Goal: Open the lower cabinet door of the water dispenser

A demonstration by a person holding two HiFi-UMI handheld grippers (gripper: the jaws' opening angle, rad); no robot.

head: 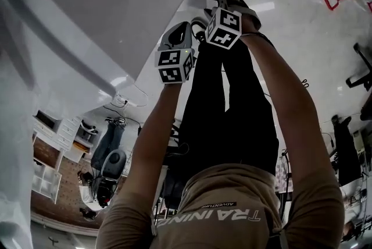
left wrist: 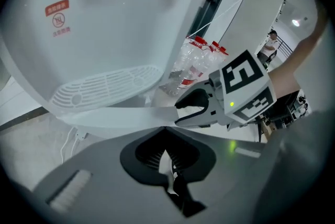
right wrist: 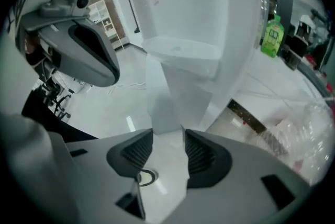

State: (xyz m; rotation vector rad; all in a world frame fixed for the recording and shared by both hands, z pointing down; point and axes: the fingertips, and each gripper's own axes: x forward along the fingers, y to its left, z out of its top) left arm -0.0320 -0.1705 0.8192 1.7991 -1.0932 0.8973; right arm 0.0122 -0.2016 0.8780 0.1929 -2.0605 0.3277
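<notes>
Inside right hand-held gripper [right wrist: 168, 135] — door [right wrist: 162, 97], close-up only

holds left gripper [head: 181, 37] and right gripper [head: 228, 8] side by side at the edge of a white door [head: 145, 21], arms [head: 290, 108] stretched forward over black trousers [head: 232, 114]; wears a tan shirt [head: 232, 189].

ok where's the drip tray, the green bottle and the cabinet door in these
drip tray [left wrist: 104, 87], left gripper view, on its slotted grille
green bottle [right wrist: 272, 34], right gripper view, on the bottle's body
cabinet door [right wrist: 163, 97], right gripper view, on the white panel just above the jaws
</notes>
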